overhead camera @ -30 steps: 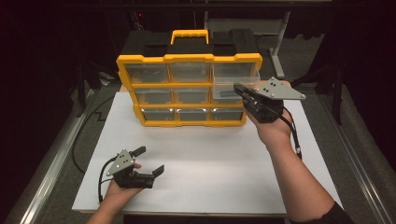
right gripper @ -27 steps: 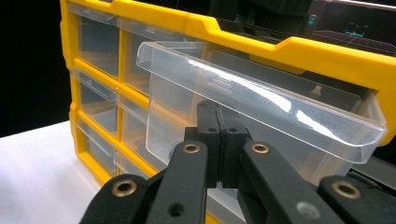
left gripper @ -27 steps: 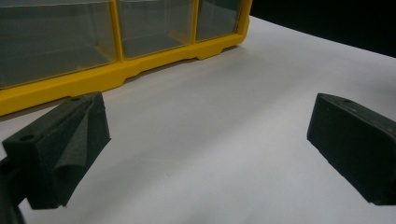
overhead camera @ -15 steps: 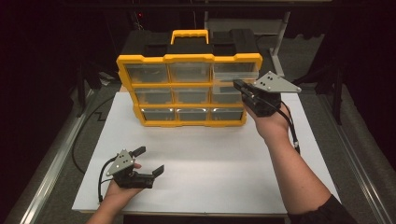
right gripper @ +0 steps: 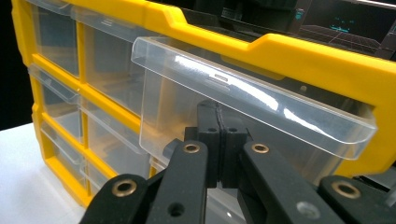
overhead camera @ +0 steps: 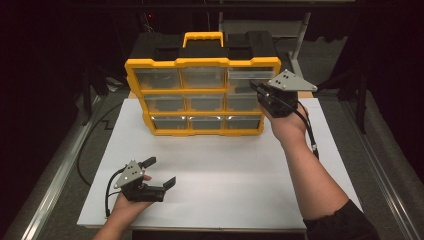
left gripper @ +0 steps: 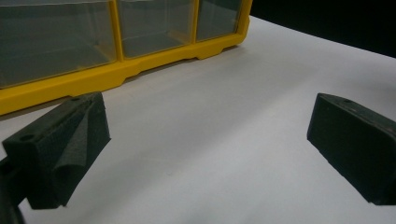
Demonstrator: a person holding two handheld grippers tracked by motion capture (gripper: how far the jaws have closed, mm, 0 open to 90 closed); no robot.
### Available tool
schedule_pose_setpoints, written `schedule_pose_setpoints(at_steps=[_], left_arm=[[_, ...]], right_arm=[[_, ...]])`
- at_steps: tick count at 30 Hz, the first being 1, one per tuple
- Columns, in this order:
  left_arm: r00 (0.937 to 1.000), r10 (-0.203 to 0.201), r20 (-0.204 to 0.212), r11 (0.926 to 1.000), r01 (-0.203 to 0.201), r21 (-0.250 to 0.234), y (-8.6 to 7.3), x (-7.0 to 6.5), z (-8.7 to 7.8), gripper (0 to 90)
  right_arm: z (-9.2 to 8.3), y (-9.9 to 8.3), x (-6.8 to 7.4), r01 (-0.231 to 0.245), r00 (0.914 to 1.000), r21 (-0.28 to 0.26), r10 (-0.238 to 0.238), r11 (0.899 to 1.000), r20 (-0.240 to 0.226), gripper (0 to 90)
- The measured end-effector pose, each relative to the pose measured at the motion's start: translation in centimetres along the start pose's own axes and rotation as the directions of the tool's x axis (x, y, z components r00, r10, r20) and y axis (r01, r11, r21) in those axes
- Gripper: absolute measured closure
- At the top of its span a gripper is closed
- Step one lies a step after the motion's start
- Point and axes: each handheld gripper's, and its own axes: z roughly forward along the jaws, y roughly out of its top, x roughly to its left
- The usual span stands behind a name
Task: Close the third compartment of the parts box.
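My right gripper point(overhead camera: 256, 86) is up at the right end of the yellow organizer point(overhead camera: 200, 62), level with its top row of drawers. In the right gripper view its jaws are pressed together, pad against pad, right under the lip of the clear top-right drawer point(right gripper: 243, 100). That drawer stands out from the yellow frame, its front wall and curled handle lip proud of the drawers beside it. I cannot tell whether my closed pads touch the drawer's front or only sit just below its lip. The organizer stands upright at the far edge of the white table point(overhead camera: 225, 165), three rows of three clear drawers, with a yellow carry handle point(overhead camera: 202, 37) on top. My left gripper point(overhead camera: 161, 172) rests low near the table's front left corner, well apart from the organizer. Its jaws stand wide with bare white table between them. In the left gripper view the two black pads point(left gripper: 65, 144) frame the organizer's bottom edge and its lowest drawers farther off. My right forearm point(overhead camera: 310, 170) comes in from the bottom right of the high view and crosses over the table.
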Motion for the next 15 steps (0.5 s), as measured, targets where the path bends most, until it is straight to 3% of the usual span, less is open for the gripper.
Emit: schedule_pose_setpoints(at_steps=[15], left_arm=[[1.0,-0.001,0.003,1.0,0.001,-0.001,0.0,0.0,0.0,0.5]], right_arm=[[1.5,0.2,-0.9,0.003,0.9993,0.023,-0.004,1.0,0.036,90.0]])
